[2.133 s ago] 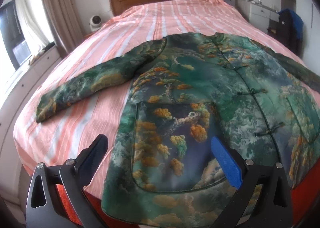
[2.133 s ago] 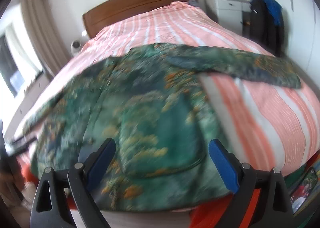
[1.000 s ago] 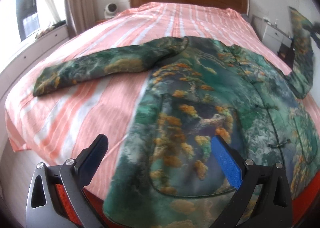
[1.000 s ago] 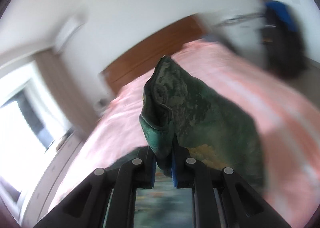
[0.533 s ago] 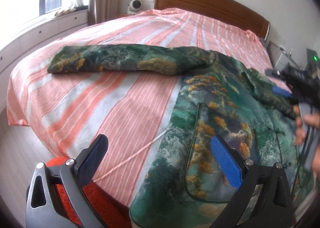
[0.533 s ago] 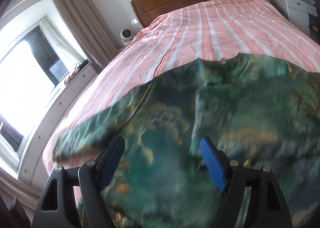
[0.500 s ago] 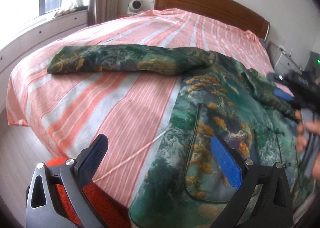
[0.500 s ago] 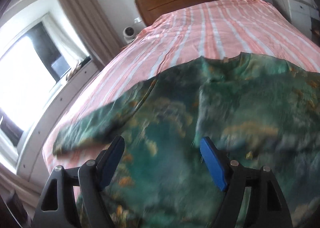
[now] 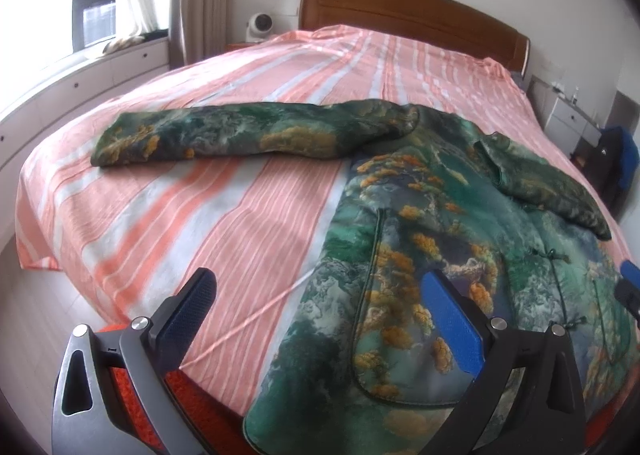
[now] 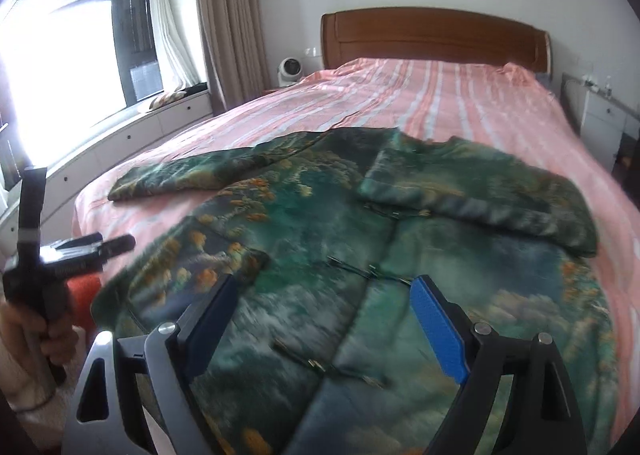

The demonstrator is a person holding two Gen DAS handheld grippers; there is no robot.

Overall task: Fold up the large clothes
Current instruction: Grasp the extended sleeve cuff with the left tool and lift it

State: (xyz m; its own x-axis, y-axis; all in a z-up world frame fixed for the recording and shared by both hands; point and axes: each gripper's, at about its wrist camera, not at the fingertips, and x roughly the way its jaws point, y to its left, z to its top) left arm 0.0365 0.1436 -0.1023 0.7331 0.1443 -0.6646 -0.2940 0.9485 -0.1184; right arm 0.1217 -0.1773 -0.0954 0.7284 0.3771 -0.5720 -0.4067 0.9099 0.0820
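Note:
A green jacket [image 9: 440, 223] with orange tree prints lies face up on the pink striped bed [image 9: 248, 239]. Its one sleeve [image 9: 240, 135] stretches out flat to the left. The other sleeve [image 10: 480, 199] is folded across the chest. My left gripper [image 9: 318, 283] hovers open over the hem's left corner and the bare sheet beside it, holding nothing. My right gripper [image 10: 324, 287] hangs above the jacket's lower front, its jaws opening with nothing between them. In the right wrist view a hand holds the left gripper [image 10: 80, 251] at the left edge.
A wooden headboard [image 10: 432, 35] closes the far end. A window bench with drawers [image 10: 132, 135] runs along the left, with a small white fan [image 10: 290, 71] beside the bed. White drawers [image 10: 604, 115] and dark clothes [image 9: 616, 163] stand at the right. Something orange [image 9: 192, 407] sits below the bed's foot.
The right gripper, shut on the raised sleeve a second ago, has let it go and dropped back toward the hem with jaws spread. The sleeve now lies across the chest.

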